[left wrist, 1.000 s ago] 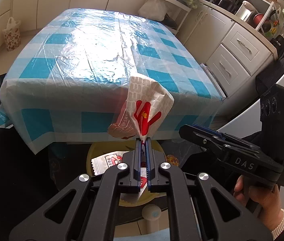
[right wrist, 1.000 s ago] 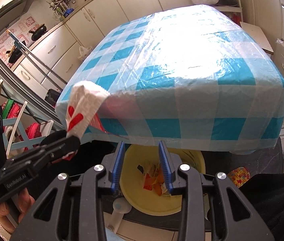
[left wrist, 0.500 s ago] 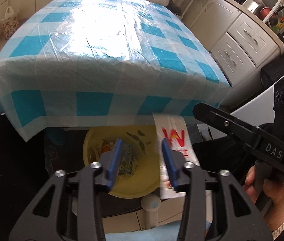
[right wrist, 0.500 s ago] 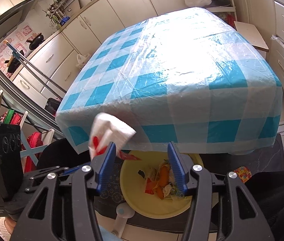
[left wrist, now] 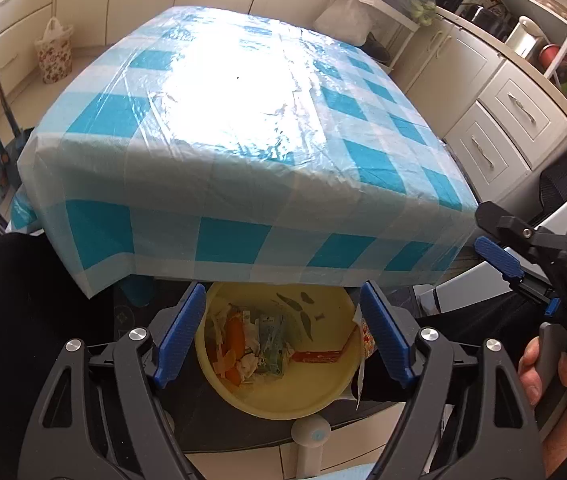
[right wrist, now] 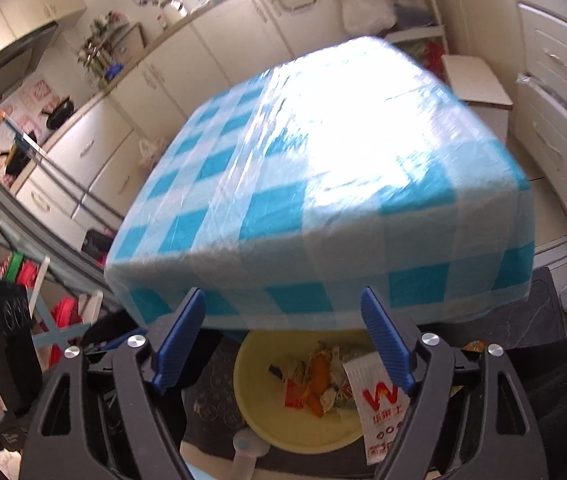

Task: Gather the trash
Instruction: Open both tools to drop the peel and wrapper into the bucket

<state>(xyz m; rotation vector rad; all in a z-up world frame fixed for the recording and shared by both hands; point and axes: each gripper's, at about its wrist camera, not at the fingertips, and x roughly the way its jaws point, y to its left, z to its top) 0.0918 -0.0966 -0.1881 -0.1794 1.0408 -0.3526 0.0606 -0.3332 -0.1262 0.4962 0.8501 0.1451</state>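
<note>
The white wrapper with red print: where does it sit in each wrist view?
Left wrist: the white wrapper with red print shows edge-on at the round yellow plastic basin's right rim.
Right wrist: lower right, draped over that rim.
Shared landmark: the blue-and-white checked tablecloth above the basin.

Trash [left wrist: 259, 344] in basin [left wrist: 315, 396] below table [left wrist: 243, 128]

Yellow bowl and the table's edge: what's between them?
Nothing; in the left wrist view the checked tablecloth hangs directly over the yellow bowl's far rim.
</note>
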